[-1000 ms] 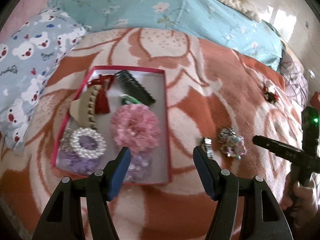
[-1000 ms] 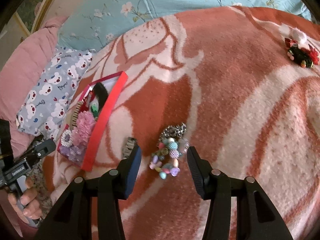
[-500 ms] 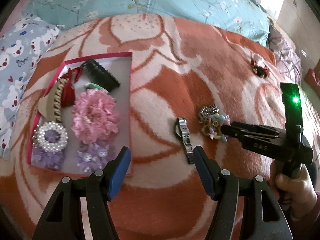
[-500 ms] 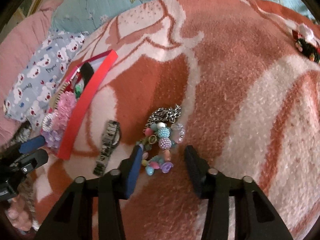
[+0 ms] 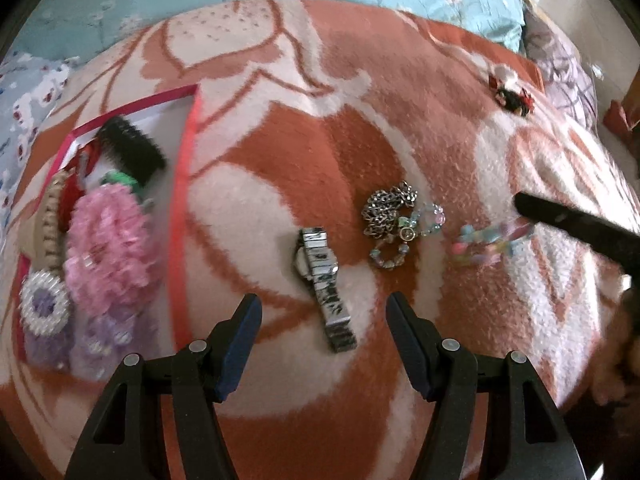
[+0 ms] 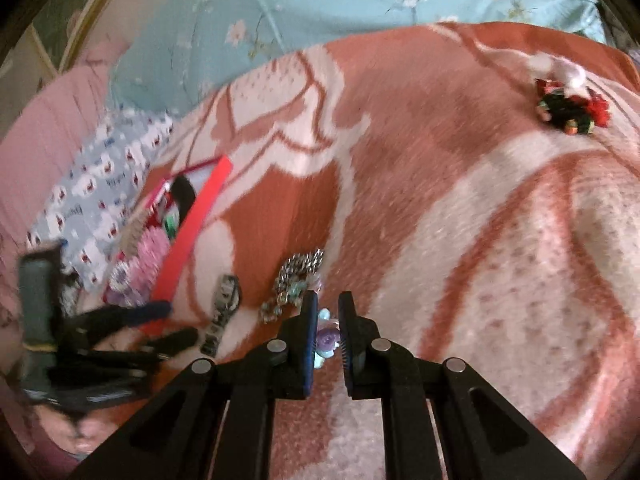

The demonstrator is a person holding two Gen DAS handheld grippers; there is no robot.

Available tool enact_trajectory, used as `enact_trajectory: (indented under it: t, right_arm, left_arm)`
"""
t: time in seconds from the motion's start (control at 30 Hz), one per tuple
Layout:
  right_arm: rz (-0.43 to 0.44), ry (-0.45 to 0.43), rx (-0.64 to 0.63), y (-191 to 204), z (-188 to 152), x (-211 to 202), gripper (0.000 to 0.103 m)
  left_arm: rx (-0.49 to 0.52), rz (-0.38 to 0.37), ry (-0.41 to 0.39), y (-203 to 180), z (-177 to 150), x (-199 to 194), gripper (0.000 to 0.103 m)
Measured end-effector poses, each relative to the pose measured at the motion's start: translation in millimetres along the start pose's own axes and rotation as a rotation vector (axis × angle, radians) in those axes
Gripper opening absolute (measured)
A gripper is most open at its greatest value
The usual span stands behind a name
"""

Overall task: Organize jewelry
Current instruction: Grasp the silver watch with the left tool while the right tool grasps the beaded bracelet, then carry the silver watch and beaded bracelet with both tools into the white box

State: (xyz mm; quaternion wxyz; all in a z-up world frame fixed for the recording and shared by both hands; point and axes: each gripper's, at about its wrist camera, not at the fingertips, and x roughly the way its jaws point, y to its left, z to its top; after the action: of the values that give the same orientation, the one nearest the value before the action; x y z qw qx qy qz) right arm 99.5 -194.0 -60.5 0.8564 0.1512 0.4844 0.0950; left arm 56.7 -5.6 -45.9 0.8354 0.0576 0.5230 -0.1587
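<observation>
A silver watch lies on the orange and white blanket just ahead of my open, empty left gripper. To its right lies a pile of silver chain and beads. My right gripper is shut on a pastel bead bracelet; in the left wrist view the bracelet hangs blurred from the right gripper's finger, pulled right of the pile. The red-edged box at left holds a pink flower scrunchie, a pearl ring tie, a black comb clip and other hair pieces.
A red, black and white hair ornament lies far right on the blanket, also in the right wrist view. A bear-print pillow and a teal floral quilt border the far side.
My right gripper closed on the pastel bead bracelet and drew it right, away from the chain pile. My left gripper moved right from the box to just behind the watch.
</observation>
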Motion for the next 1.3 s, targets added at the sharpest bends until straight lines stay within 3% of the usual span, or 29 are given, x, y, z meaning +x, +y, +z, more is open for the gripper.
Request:
enact_trajectory:
  t: [0.07, 0.17, 0.33, 0.6, 0.97, 1.1, 1.3]
  right_arm:
    - [0.018, -0.017, 0.019, -3.2, 1.9, -7.2, 0.010]
    - [0.040, -0.027, 0.029, -3.8, 2.3, -11.0, 0.010]
    - [0.063, -0.018, 0.032, -0.1, -1.3, -8.2, 0.010]
    - [0.092, -0.004, 0.014, 14.4, -6.3, -3.9, 0.010]
    - [0.106, -0.032, -0.010, 31.7, -2.3, -13.0, 0.010]
    - [0.111, -0.031, -0.021, 38.5, -2.5, -12.6, 0.010]
    - [0.115, -0.029, -0.037, 46.8, -2.5, -11.7, 0.010]
  left_arm:
    - [0.005, 0.013, 0.021, -4.3, 3.6, 14.5, 0.061]
    - [0.004, 0.017, 0.064, -6.8, 7.9, 40.2, 0.044]
    - [-0.014, 0.044, 0.047, -3.6, 15.4, 58.4, 0.031]
    - [-0.033, 0.010, 0.023, 1.8, 17.9, 64.7, 0.027]
    - [-0.083, -0.047, -0.042, 15.9, -2.6, 14.5, 0.025]
    - [-0.101, -0.055, -0.073, 24.3, -10.9, -9.7, 0.014]
    - [-0.131, -0.071, -0.089, 39.3, -21.9, -27.7, 0.014]
